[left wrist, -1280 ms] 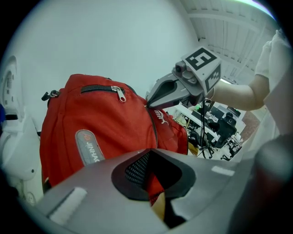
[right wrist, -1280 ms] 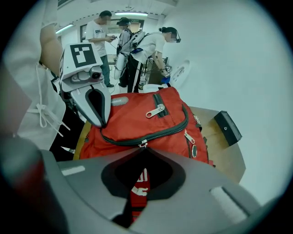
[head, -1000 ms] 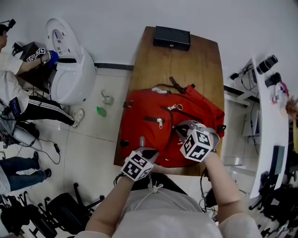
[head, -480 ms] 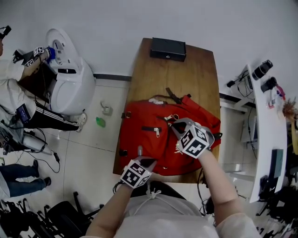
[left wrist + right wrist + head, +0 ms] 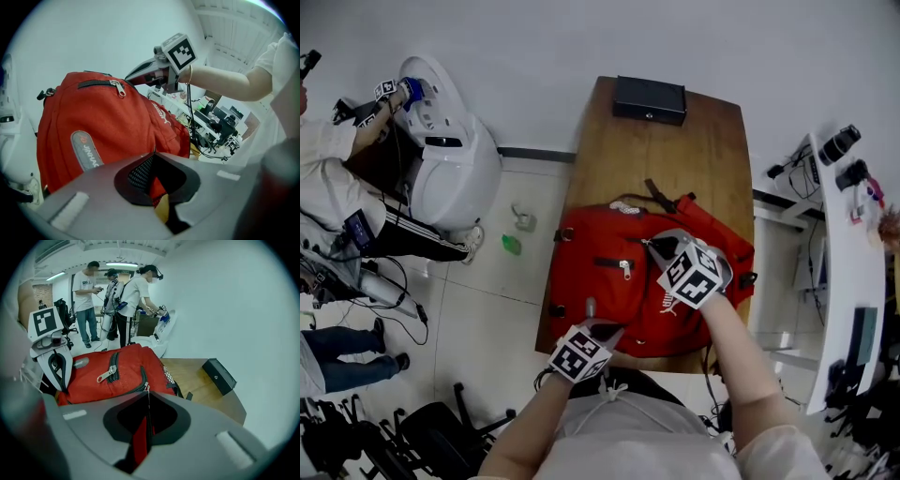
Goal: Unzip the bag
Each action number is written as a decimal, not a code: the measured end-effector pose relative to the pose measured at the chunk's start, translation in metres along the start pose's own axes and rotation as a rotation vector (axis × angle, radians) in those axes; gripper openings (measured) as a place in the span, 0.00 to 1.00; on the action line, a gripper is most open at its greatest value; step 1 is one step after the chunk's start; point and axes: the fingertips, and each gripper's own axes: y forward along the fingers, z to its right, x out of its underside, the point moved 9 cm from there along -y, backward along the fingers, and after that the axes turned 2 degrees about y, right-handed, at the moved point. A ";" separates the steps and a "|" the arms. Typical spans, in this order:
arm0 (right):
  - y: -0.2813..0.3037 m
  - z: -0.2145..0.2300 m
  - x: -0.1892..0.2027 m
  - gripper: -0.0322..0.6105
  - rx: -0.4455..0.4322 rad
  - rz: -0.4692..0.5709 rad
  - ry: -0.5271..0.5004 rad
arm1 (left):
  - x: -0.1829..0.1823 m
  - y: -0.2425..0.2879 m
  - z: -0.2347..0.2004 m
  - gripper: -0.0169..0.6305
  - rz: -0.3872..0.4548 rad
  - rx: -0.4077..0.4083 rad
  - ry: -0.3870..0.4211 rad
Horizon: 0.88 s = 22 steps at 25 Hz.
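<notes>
A red backpack [image 5: 614, 295] lies flat on the wooden table [image 5: 675, 150]. My left gripper [image 5: 591, 317] is at the bag's near edge, shut on red fabric and black mesh [image 5: 157, 187]. My right gripper [image 5: 654, 244] is over the bag's upper middle. In the right gripper view it [image 5: 145, 427] is shut on the thin silver pull of the main zip, whose slider [image 5: 146, 386] sits just beyond the jaws. The front pocket zip [image 5: 105, 374] is closed, its pull lying loose. The left gripper view shows the right gripper [image 5: 133, 77] above the bag [image 5: 108, 126].
A black box [image 5: 649, 99] sits at the table's far end. On the floor to the left stands a white machine [image 5: 450, 159] with people around it. A white desk [image 5: 839, 244] with cameras and cables runs along the right.
My right gripper has moved across the bag toward its upper middle, and its tips now cover the silver zip pull that lay free before. The left gripper has stayed at the near edge.
</notes>
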 end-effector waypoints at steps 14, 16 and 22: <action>-0.080 -0.023 0.019 0.06 0.168 0.240 0.182 | -0.009 -0.028 0.006 0.04 0.129 -0.070 -0.005; -0.099 -0.034 0.032 0.06 0.150 0.308 0.275 | -0.018 -0.046 0.015 0.04 0.209 -0.116 0.011; -0.145 -0.081 0.056 0.06 0.195 0.411 0.392 | -0.041 -0.098 0.053 0.04 0.450 -0.217 0.106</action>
